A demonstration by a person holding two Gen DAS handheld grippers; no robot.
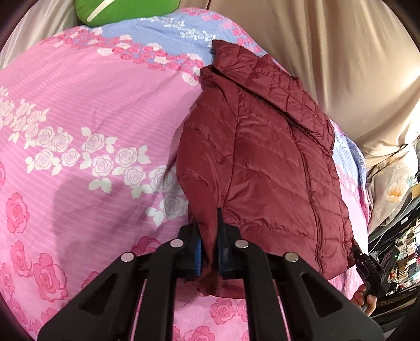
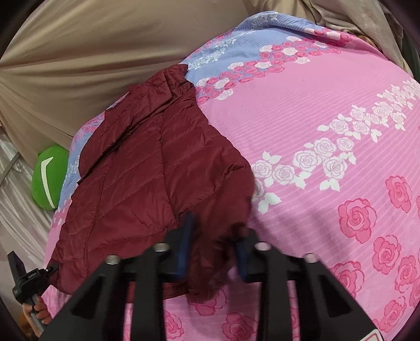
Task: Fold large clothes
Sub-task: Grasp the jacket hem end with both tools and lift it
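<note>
A dark red quilted puffer jacket (image 1: 262, 162) lies on a pink rose-print bed cover (image 1: 78, 131), zip up, collar at the far end. My left gripper (image 1: 210, 251) is shut on a fold of the jacket's near hem or sleeve. The jacket also shows in the right wrist view (image 2: 147, 178). My right gripper (image 2: 212, 251) has red fabric between its fingers, which stand a little apart; the cloth is blurred there. The right gripper also shows at the jacket's right corner in the left wrist view (image 1: 367, 265).
The bed cover (image 2: 328, 118) has a blue floral band at the far end. A green cushion (image 1: 118, 10) lies past the bed's head. Beige curtain (image 1: 328, 52) hangs behind. Cluttered shelves (image 1: 393, 230) stand at the right edge.
</note>
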